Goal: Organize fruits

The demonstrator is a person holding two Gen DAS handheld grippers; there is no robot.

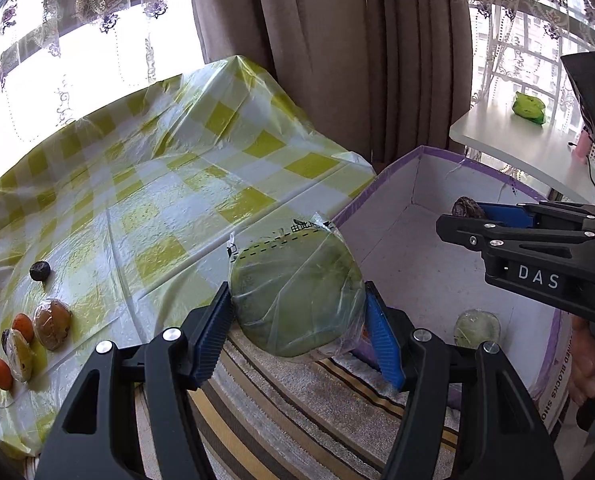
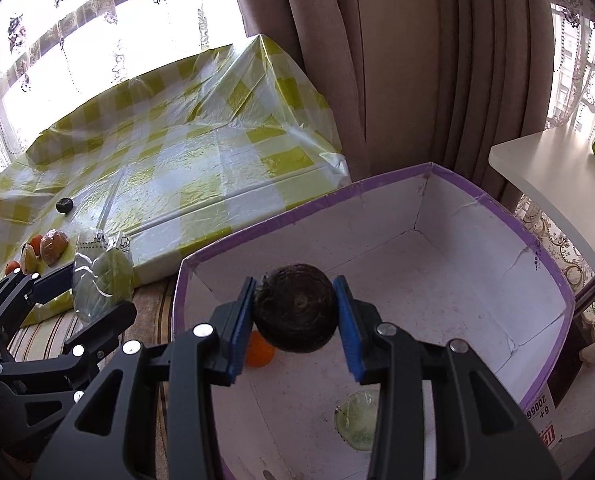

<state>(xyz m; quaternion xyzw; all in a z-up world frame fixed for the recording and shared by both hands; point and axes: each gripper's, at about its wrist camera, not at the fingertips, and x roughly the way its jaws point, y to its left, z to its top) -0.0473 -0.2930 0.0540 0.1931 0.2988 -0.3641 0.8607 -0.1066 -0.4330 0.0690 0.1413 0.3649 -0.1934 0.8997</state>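
My left gripper clamps the wrapped green fruit across its middle — slick film, so gently; my right grips a dark fruit (firm, rough) over the box.

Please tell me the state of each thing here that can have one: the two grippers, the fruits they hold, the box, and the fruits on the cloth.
left gripper: shut on the wrapped green fruit, beside the box.
right gripper: shut on the dark round fruit, above the box.
box: open, holding an orange fruit and a wrapped pale green fruit.
fruits on the checked cloth: lying loose, some wrapped.
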